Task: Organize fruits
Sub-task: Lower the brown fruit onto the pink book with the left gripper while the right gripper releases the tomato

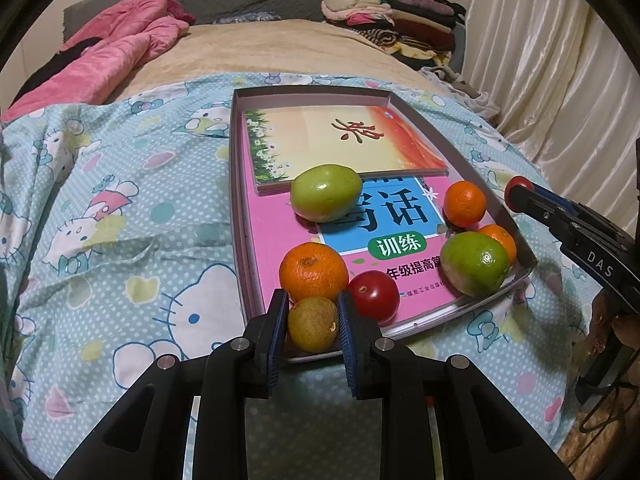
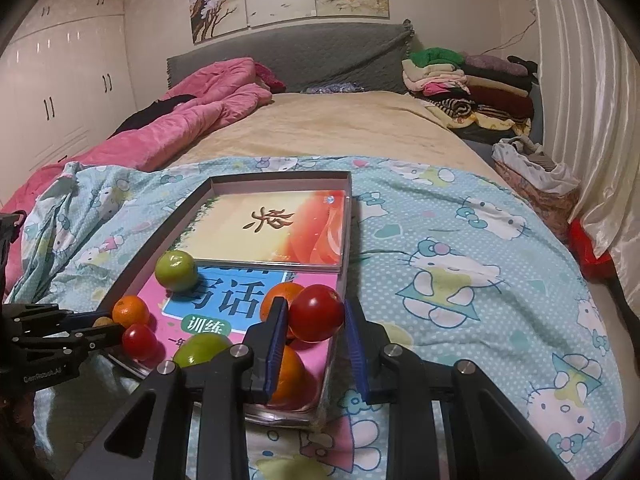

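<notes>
- The left tool (image 1: 312, 320) is clamped on a small brownish-yellow fruit (image 1: 313, 323) (round, speckled, perhaps a longan) at the near edge of the shallow box lid (image 1: 236, 184), which lies on the bed.
- The right tool (image 2: 316, 320) holds a red cherry tomato (image 2: 316, 313) over the lid's right rim; its left pad touches the tomato, but a gap shows beside the right pad, so I cannot tell whether it grips.
- Inside the lid, on the pink book (image 1: 272, 232): a green fruit (image 1: 326, 193) against the edge of the yellow-orange book (image 1: 340, 140), a tangerine (image 1: 313, 271) touching a second red tomato (image 1: 374, 296), and at the right rim a cluster of another green fruit (image 1: 474, 263) and two tangerines (image 1: 465, 203).
- Open room: the Hello Kitty sheet (image 2: 460, 280) spreads wide to the right of the lid, the far half of which holds only books.
- A pink quilt (image 2: 192, 120) lies well apart at the far left.
</notes>
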Demonstrator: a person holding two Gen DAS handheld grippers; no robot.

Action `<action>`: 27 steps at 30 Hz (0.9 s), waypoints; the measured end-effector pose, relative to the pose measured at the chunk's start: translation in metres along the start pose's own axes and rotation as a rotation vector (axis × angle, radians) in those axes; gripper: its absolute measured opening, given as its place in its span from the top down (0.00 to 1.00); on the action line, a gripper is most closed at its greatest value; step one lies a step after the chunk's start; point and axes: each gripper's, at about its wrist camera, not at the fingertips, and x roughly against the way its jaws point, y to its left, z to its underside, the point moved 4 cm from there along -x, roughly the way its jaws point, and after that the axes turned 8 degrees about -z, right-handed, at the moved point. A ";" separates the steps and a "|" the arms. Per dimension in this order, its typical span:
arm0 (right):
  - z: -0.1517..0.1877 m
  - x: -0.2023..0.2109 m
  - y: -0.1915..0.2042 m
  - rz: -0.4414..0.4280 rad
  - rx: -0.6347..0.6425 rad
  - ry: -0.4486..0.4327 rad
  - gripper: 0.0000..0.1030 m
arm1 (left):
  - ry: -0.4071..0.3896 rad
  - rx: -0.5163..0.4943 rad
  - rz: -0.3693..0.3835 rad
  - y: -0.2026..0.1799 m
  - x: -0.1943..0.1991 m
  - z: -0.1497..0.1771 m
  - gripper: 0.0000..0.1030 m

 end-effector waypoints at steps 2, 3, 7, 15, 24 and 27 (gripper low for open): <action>0.001 -0.002 0.000 -0.008 -0.002 0.011 0.72 | 0.000 0.000 0.001 0.000 0.000 0.000 0.75; 0.002 -0.003 0.001 -0.007 0.004 0.017 0.72 | 0.001 0.000 0.002 0.000 0.000 0.000 0.75; 0.004 -0.005 0.004 -0.006 0.017 0.028 0.72 | 0.001 0.000 0.002 0.000 0.000 0.000 0.76; 0.007 -0.009 0.005 -0.004 0.022 0.045 0.72 | 0.001 0.002 0.003 0.001 0.000 0.000 0.75; 0.010 -0.013 0.008 0.006 0.031 0.057 0.72 | 0.000 0.010 0.007 0.001 -0.001 0.000 0.75; 0.011 -0.014 0.006 0.016 0.027 0.062 0.72 | -0.001 0.010 0.006 0.001 -0.001 -0.001 0.75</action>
